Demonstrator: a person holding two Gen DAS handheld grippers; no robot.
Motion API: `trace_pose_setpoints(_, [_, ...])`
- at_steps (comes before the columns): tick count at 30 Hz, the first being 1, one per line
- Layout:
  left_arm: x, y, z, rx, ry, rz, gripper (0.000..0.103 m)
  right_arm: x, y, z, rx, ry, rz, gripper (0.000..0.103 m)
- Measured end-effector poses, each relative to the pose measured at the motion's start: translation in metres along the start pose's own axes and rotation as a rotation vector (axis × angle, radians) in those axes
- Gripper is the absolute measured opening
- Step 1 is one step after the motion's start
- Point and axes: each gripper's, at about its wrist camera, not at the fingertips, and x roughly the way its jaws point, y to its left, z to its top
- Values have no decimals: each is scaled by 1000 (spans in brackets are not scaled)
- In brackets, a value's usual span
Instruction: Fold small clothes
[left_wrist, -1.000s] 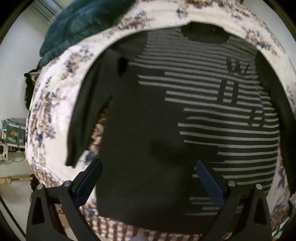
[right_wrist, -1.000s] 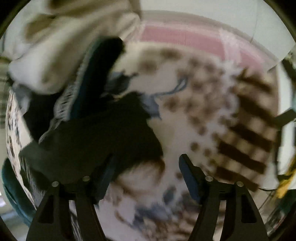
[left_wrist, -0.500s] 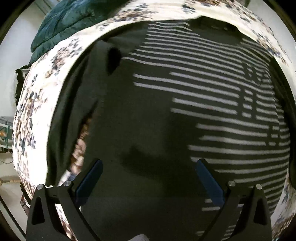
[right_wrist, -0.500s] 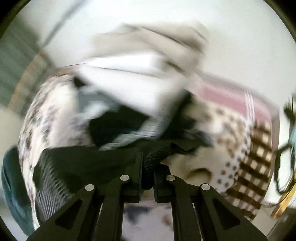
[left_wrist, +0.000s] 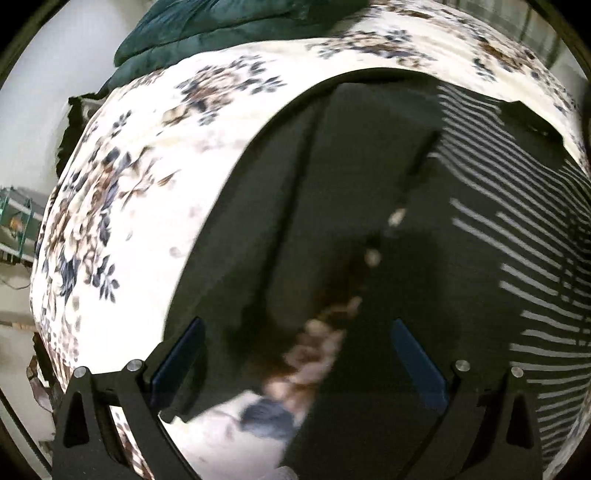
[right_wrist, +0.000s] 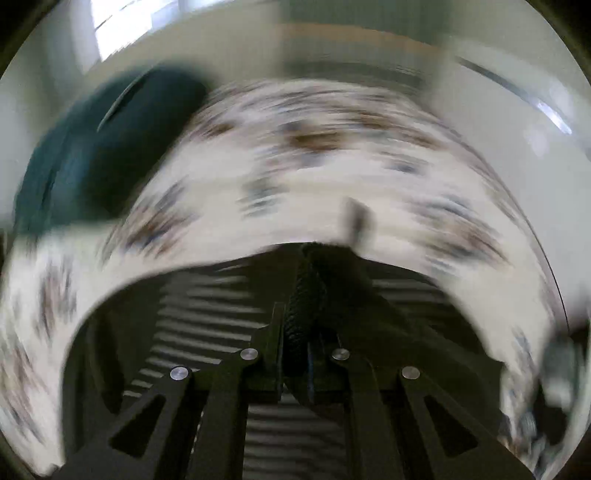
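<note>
A black sweater with white stripes (left_wrist: 498, 229) lies spread on a floral bedspread (left_wrist: 147, 184). Its plain black left sleeve (left_wrist: 280, 221) lies along the body. My left gripper (left_wrist: 295, 354) is open and hovers low over the gap between sleeve and body, touching nothing. In the blurred right wrist view my right gripper (right_wrist: 295, 325) is shut on a bunched black fold of the sweater (right_wrist: 325, 269), held over the striped body (right_wrist: 207, 317).
A dark teal blanket (left_wrist: 207, 26) lies at the far edge of the bed; it also shows in the right wrist view (right_wrist: 96, 162). The bed's left edge drops to the floor with clutter (left_wrist: 14, 218). Pale walls stand behind.
My left gripper moved left from over the sweater's body to its left sleeve. My right gripper shut on a black fold of the sweater and swung it fast across over the striped body.
</note>
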Motion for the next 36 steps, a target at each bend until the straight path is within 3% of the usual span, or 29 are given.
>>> trace_pose_setpoints(4, [8, 22, -1, -17, 11, 1, 103, 49, 138, -22, -295, 66, 39, 9])
trace_pose_setpoints(5, [9, 24, -2, -19, 12, 0, 103, 53, 159, -34, -350, 85, 37, 9])
trace_pose_setpoints(8, [12, 36, -1, -31, 21, -7, 103, 71, 172, -57, -376, 186, 43, 10])
trace_pose_setpoints(10, [12, 42, 1, -34, 22, -15, 103, 65, 156, -65, -277, 241, 119, 19])
trace_pose_setpoints(13, [8, 50, 2, -34, 18, -30, 103, 29, 94, -79, -41, 280, 263, 60])
trace_pose_setpoints(15, [3, 60, 1, -37, 22, -44, 103, 8, 48, -94, 126, 287, 309, 62])
trace_pose_setpoints(19, [1, 92, -7, -92, 58, -74, 103, -21, -40, -151, 318, 359, 191, 62])
trace_pose_setpoints(24, [15, 155, -29, -276, 117, -136, 103, -32, -103, -230, 459, 470, 84, 62])
trace_pose_setpoints(28, [43, 181, -50, -369, 169, -221, 101, -22, -117, -270, 525, 532, 67, 62])
trace_pose_setpoints(29, [53, 180, -52, -380, 190, -266, 98, -22, -115, -276, 531, 541, 68, 62])
trace_pose_setpoints(31, [69, 173, -52, -386, 216, -360, 70, -18, -108, -284, 527, 551, 68, 62])
trace_pose_setpoints(33, [74, 162, -48, -344, 226, -346, 13, -15, -98, -289, 513, 560, 67, 62])
trace_pose_setpoints(34, [71, 158, -45, -317, 206, -353, 1, -14, -94, -290, 506, 563, 67, 62])
trace_pose_setpoints(36, [54, 163, -39, -303, 152, -357, 2, -16, -87, -291, 496, 566, 72, 62])
